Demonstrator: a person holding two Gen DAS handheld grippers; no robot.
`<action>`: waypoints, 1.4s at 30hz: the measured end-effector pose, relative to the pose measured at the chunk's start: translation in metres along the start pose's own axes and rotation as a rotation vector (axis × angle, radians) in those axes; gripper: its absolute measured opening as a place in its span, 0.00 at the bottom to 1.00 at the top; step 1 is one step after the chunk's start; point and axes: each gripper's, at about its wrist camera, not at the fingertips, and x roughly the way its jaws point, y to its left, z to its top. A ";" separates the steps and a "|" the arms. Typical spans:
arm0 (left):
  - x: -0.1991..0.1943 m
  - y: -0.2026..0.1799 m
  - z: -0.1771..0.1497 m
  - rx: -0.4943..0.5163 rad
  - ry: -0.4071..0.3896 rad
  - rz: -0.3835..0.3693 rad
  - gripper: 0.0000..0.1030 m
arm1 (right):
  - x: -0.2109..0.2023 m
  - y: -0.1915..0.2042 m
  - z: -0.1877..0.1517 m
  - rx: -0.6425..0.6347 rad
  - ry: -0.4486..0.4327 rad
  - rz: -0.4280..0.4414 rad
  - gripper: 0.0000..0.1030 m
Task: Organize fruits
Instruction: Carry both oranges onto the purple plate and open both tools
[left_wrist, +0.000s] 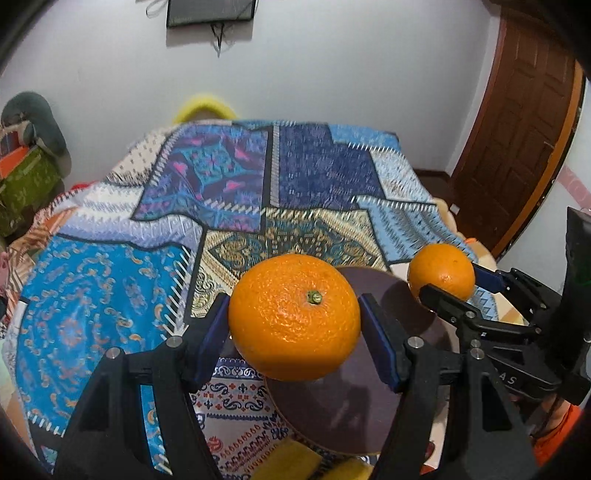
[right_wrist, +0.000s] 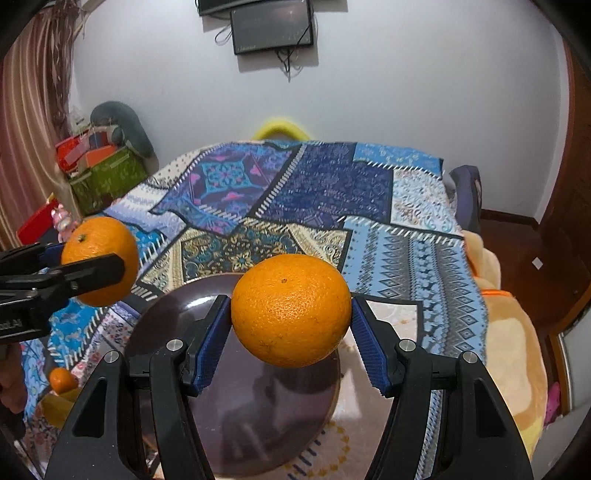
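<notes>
While carried above the dark plate (right_wrist: 173, 306), two oranges at risk; entries follow.

Item 1: left gripper (left_wrist: 295, 325), pinching stem-up orange (left_wrist: 293, 317) by its sides between blue pads (left_wrist: 380, 347). Held in the air, over the plate's near-left part. Grip on a round, waxy skin across the widest part only; slip likely if tilted further or jolted.

Item 2: right gripper (right_wrist: 291, 325), pinching second orange (right_wrist: 291, 310) likewise, above the plate's middle, plate just below and ahead.

Hazards: collision of the two grippers, close side by side over one plate. Release from height, then roll off the shallow rim onto the patterned bedspread (right_wrist: 332, 192). Second fruit knocking the first on landing. Soft bed under the plate, so tipping under an off-centre drop.

Also noted: small orange (right_wrist: 61, 380) low at far left of right gripper, on something yellow.
</notes>
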 end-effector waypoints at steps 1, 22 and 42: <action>0.006 0.001 0.000 -0.001 0.012 -0.002 0.67 | 0.005 0.000 0.000 -0.003 0.011 0.003 0.60; 0.062 -0.008 -0.003 0.035 0.206 -0.034 0.73 | 0.049 0.000 -0.011 -0.050 0.149 0.023 0.61; -0.085 0.016 -0.019 0.017 -0.035 0.083 0.88 | -0.059 0.023 -0.013 -0.043 0.008 -0.014 0.68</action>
